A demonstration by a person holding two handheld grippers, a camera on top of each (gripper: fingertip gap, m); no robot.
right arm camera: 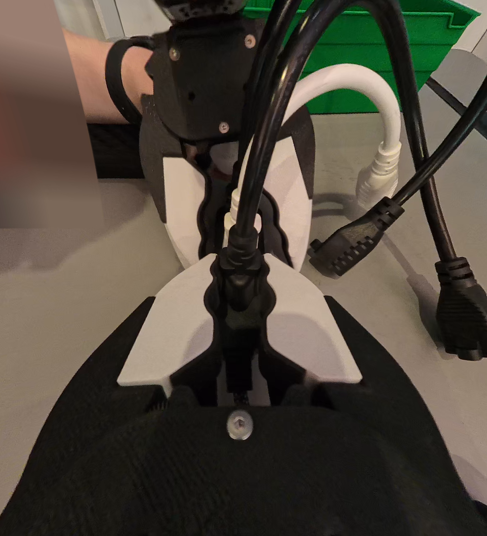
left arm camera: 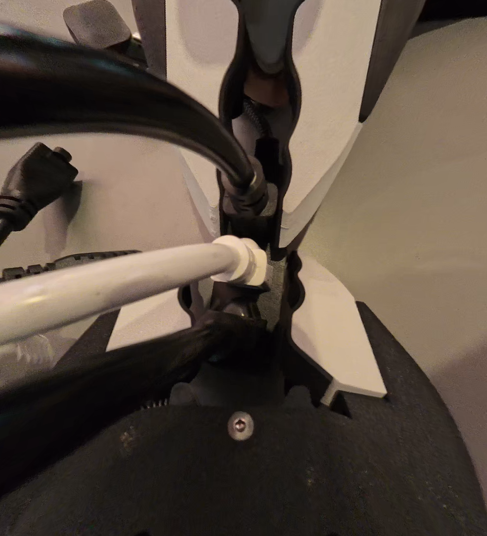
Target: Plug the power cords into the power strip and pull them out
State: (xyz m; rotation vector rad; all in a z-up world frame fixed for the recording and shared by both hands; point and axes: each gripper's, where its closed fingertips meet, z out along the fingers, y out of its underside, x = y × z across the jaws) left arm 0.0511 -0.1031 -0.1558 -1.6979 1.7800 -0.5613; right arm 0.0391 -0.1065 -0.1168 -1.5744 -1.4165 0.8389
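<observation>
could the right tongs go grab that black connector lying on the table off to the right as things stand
Probably not yet: the right tongs are shut on a black plug. The path to the black connector looks free, though cords hang over it.

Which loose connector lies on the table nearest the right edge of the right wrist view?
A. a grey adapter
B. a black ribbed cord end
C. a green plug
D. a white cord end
B: the black ribbed cord end lies flat on the grey table, right of the other black cord end and the white cord end.
</observation>
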